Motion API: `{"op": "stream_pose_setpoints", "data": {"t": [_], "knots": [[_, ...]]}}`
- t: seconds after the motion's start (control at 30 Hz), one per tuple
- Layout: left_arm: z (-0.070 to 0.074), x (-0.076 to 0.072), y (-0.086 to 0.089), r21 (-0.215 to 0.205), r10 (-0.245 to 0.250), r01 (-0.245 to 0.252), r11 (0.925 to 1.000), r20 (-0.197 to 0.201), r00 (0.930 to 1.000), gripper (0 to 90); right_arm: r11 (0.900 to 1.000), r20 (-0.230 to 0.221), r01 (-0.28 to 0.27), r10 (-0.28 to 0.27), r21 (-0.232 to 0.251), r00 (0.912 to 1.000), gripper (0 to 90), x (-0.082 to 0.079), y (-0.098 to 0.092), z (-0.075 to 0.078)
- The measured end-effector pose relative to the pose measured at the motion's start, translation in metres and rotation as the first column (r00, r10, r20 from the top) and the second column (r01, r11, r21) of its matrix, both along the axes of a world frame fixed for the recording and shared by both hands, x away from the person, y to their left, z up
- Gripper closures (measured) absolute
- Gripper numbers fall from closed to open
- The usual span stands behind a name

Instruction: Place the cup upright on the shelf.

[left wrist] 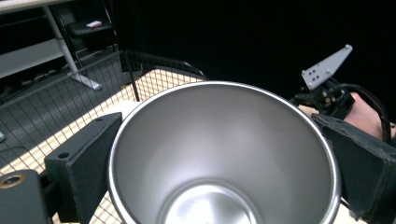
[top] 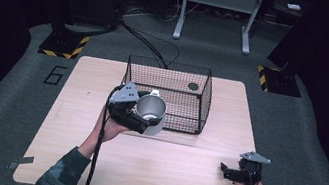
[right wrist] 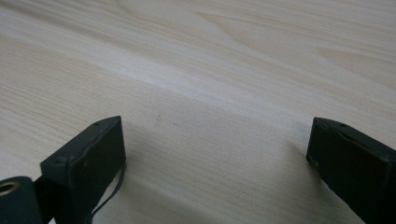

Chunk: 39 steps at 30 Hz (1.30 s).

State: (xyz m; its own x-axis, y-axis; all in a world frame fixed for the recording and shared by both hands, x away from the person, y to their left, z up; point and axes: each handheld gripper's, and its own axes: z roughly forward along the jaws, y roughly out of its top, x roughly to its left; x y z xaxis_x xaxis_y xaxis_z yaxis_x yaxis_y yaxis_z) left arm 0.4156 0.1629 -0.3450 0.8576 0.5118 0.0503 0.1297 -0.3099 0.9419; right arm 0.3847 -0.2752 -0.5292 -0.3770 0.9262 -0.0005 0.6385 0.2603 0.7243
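Observation:
A shiny steel cup [top: 152, 111] hangs just above the wooden table [top: 164, 173], against the front left of a black wire basket [top: 185, 107]. My left gripper [top: 143, 121] is shut on the cup, one jaw on each side of its wall. In the left gripper view the empty cup [left wrist: 224, 149] opens toward the camera, with the basket [left wrist: 93, 93] behind it. My right gripper [top: 224, 171] rests low near the table's front right corner. Its jaws are spread wide over bare wood [right wrist: 215, 116], and my right gripper [right wrist: 217, 154] holds nothing.
A small dark disc [top: 193, 86] lies on the basket's floor at the back right. Beyond the table stand a white metal frame [top: 218, 0], cables on the grey floor and two yellow-black striped stand bases [top: 64, 45]. The right hand's gripper [left wrist: 327, 81] appears far off in the left gripper view.

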Motion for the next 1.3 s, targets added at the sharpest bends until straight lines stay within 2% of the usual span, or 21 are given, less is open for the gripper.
{"op": "stream_pose_setpoints", "data": {"t": [0.27, 0.57, 0.8, 1.2, 1.3], "knots": [[0.010, 0.020, -0.006, -0.004, 0.019, -0.019, 0.9998, 0.001, 0.9998, 6.3, 1.000, 0.000, 0.000, 0.000, 0.000, 1.0000, 4.1, 0.000, 0.000, 0.000], [0.017, 0.036, -0.009, -0.016, 0.027, -0.027, 0.9995, 0.008, 0.9996, 6.3, 1.000, 0.000, 0.001, -0.001, 0.000, 1.0000, 4.1, 0.000, 0.000, 0.000], [0.019, 0.052, -0.013, -0.028, 0.039, -0.039, 0.9988, -0.002, 0.9992, 6.3, 1.000, 0.001, 0.001, -0.001, 0.001, 1.0000, 4.0, 0.000, 0.000, 0.000], [0.023, 0.071, -0.019, -0.032, 0.058, -0.058, 0.9978, -0.011, 0.9983, 6.3, 1.000, 0.006, 0.001, -0.001, 0.004, 1.0000, 4.0, 0.000, 0.000, 0.000], [0.021, 0.078, -0.021, -0.027, 0.076, -0.077, 0.9967, -0.015, 0.9970, 6.3, 1.000, 0.008, 0.004, -0.004, 0.003, 1.0000, 4.0, 0.000, 0.000, 0.000]]}}
